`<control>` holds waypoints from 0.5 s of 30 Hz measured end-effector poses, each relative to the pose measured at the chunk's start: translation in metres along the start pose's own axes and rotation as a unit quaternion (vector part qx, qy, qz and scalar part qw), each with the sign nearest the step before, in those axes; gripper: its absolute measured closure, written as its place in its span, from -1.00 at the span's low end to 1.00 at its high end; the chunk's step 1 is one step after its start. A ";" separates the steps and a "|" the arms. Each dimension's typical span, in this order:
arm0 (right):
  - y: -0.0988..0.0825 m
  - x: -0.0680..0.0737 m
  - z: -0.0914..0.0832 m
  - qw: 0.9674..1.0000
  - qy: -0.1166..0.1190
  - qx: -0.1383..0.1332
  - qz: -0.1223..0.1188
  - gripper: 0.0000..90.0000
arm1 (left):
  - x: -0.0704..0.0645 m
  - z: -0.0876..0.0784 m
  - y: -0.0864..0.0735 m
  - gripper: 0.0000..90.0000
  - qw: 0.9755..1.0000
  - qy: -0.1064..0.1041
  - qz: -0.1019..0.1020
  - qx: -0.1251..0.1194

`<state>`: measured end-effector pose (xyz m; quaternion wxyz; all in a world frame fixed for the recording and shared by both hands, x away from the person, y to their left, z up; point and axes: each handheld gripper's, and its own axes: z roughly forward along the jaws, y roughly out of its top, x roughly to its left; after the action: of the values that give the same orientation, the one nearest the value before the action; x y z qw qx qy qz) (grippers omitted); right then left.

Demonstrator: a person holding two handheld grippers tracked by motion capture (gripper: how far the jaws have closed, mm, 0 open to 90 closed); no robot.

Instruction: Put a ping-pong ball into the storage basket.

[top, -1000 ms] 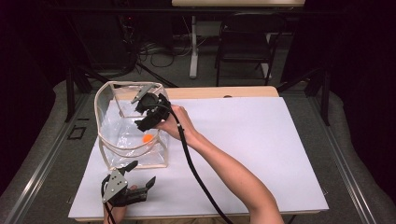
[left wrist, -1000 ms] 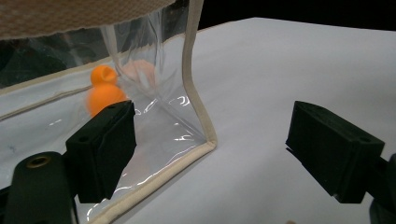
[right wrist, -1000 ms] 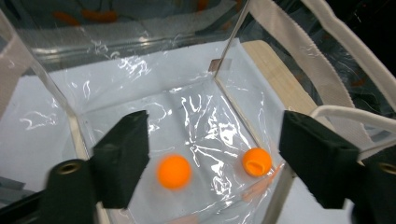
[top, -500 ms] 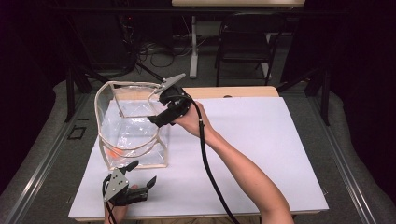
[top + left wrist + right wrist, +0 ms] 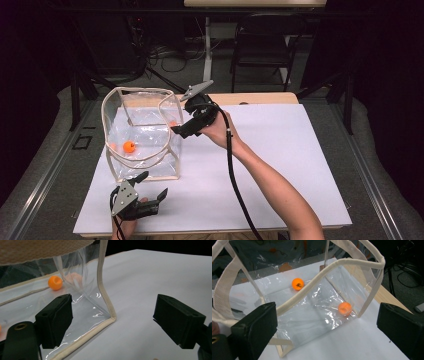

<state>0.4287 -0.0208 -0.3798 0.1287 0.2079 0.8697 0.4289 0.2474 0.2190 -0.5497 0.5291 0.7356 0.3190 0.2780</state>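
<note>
Clear crinkled plastic bag (image 5: 142, 135) (woven cream trim) holds round orange balls (image 5: 129, 146).

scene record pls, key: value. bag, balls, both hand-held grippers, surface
bag: clear tote with beige trim and handles, upright, open top, on the left of the sheet
balls: orange balls inside the bag on its floor, one at, another at
right hand-held gripper: jaws open, nothing between them, beside the bag's right wall; jaws have just been opening
left hand-held gripper: jaws open, empty, on the sheet in front of the bag's corner
surface: white sheet on a wooden table
</note>
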 end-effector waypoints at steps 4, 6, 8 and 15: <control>-0.004 -0.001 -0.002 1.000 0.002 0.002 0.000 -0.96 | 0.001 0.000 0.000 -0.66 1.000 0.001 0.000 -0.001; -0.006 -0.001 -0.004 1.000 0.002 0.004 0.000 -0.97 | 0.001 0.000 0.000 -0.65 1.000 0.001 0.000 0.001; -0.009 -0.002 -0.005 1.000 0.002 0.004 0.000 -0.97 | 0.001 -0.001 -0.001 -0.65 1.000 0.000 0.000 0.002; -0.020 -0.004 -0.008 1.000 0.001 0.016 0.006 -0.99 | 0.000 -0.006 -0.001 -0.65 1.000 0.007 -0.002 -0.002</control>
<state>0.4243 -0.0393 -0.3914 0.1219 0.2150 0.8751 0.4162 0.2425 0.2227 -0.5486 0.5289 0.7321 0.3234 0.2823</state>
